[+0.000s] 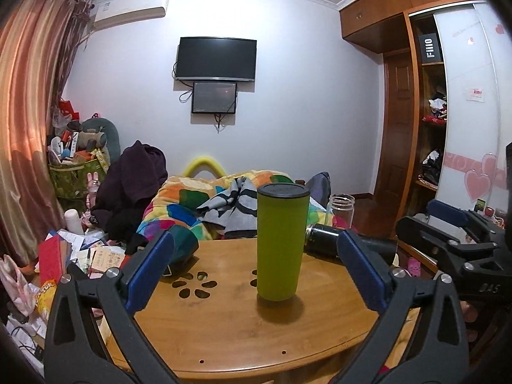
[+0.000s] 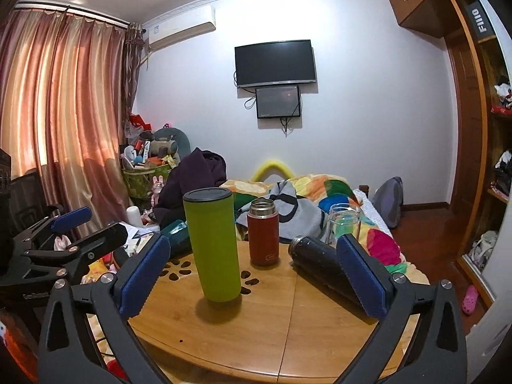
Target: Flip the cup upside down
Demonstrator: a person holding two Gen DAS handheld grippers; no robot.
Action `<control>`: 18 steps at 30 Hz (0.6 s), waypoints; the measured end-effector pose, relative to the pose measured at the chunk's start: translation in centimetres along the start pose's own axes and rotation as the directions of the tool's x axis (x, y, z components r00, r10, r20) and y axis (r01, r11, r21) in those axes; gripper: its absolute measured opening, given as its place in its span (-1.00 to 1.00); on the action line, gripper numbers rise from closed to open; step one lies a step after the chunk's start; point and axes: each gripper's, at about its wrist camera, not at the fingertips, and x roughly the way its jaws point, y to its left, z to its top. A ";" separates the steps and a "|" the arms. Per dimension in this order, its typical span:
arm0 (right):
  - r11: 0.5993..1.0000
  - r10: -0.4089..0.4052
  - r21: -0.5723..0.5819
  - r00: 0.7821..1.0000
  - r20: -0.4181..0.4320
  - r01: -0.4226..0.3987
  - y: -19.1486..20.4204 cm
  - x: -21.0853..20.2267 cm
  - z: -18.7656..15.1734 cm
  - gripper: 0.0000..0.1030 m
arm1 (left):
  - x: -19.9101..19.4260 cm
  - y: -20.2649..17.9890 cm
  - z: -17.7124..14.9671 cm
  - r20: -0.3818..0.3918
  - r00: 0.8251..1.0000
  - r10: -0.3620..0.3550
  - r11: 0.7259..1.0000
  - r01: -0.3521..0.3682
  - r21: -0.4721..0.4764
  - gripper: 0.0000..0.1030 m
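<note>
Green and matte, the cup [image 1: 283, 243] stands upright near the middle of the wooden table [image 1: 224, 326] in the left wrist view, with its black lid on top. The left gripper [image 1: 256, 275] is spread wide and holds nothing; the cup is between its blue pads but a little farther away, toward 1 o'clock. At 3 o'clock the right gripper [image 1: 448, 224] is visible.

In the right wrist view the cup [image 2: 213, 244] is at about 11 o'clock from the right gripper [image 2: 252, 275], whose jaws are also released and empty. A red flask [image 2: 263, 232] stands behind the cup at 1 o'clock, and a black bottle [image 2: 320, 264] lies on its side at 2 o'clock.

The cup looks stiff and tall, probably light if empty, and easy to tip. I would grasp it at mid-body, where the wall seems least slippery.
</note>
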 end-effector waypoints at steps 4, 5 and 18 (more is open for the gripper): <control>1.000 0.002 0.015 1.000 -0.011 -0.002 -0.2 -0.1 -0.2 1.00 | -0.3 -0.1 -0.1 0.011 1.000 0.015 1.000 -0.015 0.006 1.00; 1.000 0.001 0.021 1.000 -0.015 -0.001 -0.3 -0.1 -0.2 1.00 | -0.3 -0.2 -0.1 0.015 1.000 0.017 1.000 -0.017 0.011 1.00; 0.997 -0.007 0.075 0.999 -0.034 0.010 -1.8 -0.1 -0.5 1.00 | -0.6 -0.7 -0.4 0.021 1.000 0.015 1.000 -0.015 0.025 1.00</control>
